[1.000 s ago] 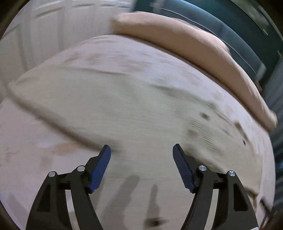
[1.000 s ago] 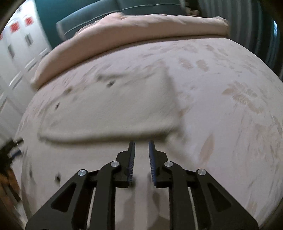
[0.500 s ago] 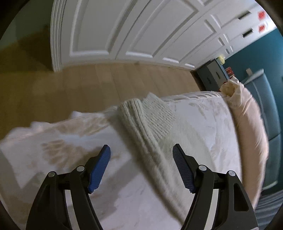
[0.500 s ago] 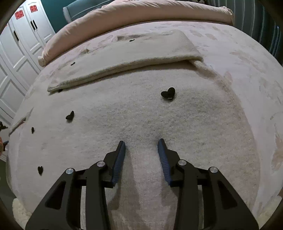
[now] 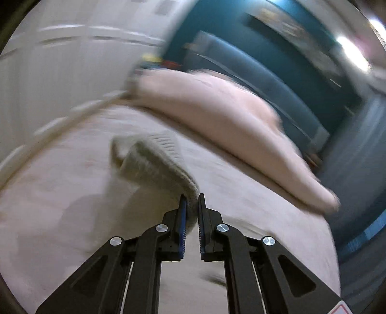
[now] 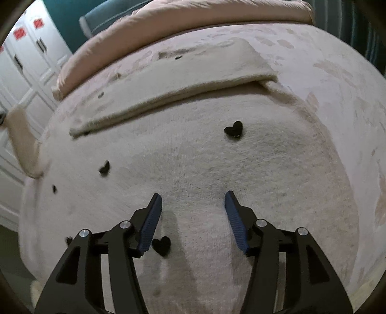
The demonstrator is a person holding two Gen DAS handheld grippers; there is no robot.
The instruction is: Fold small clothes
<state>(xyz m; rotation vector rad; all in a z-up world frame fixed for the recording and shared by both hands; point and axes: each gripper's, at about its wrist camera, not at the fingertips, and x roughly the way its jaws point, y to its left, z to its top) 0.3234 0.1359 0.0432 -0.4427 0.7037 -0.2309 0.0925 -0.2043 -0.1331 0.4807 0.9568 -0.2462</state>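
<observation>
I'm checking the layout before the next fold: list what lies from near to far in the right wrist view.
Open right gripper → cream knitted sweater with black hearts → its folded-over sleeve → patterned pale bed cover → rolled pink duvet → teal headboard.

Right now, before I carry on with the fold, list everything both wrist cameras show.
Cream knit sweater with black hearts: one, cream, spread flat on the bed, one sleeve folded across its far side.
Ribbed sweater sleeve cuff: one, cream, lifted off the bed.
Pale patterned bedspread: one, off-white, under the sweater.
Pink duvet roll: one, pink, along the bed's far edge.
White panelled wardrobe doors: several, white, left of the bed.
Left tongs: shut on the sleeve.
Right tongs: open, above the sweater body.
</observation>
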